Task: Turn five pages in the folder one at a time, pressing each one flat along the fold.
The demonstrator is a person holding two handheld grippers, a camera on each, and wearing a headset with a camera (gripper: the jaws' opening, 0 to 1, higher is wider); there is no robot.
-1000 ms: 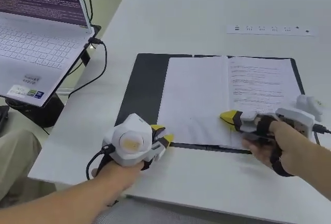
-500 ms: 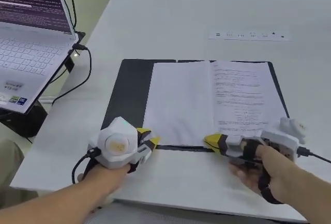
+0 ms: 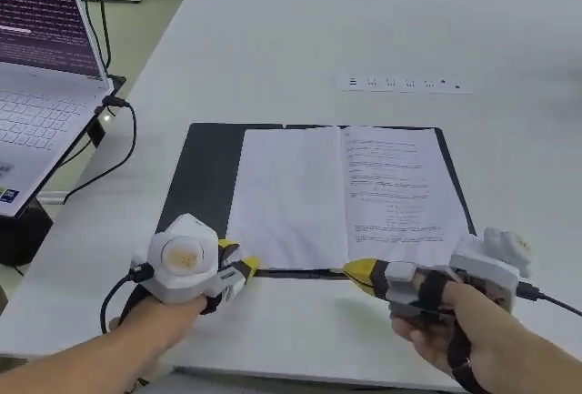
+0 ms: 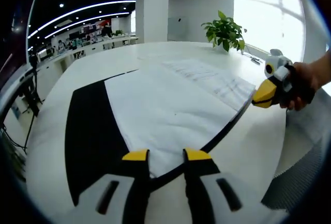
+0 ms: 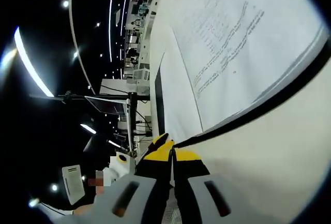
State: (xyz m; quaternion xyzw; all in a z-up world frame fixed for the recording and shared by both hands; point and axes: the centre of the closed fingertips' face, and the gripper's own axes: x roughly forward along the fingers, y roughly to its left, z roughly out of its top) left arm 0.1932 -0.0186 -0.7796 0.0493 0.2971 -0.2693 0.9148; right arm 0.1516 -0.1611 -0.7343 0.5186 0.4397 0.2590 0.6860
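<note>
Folder (image 3: 205, 176) lies open and flat on worktop (image 3: 364, 30), middle of head view. No page lifted. Left gripper (image 3: 244, 268) at lower left edge, jaws a bit apart, empty. Right gripper (image 3: 355, 271) below fold, jaws pinched together, empty. Cannot tell how many of 5 pages are turned; looks like a gap between turns.

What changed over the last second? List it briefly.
The right hand-held gripper slid back along the fold, off the printed page to the near edge of the folder. The left hand-held gripper stayed at the blank page's near corner; no page turned.
</note>
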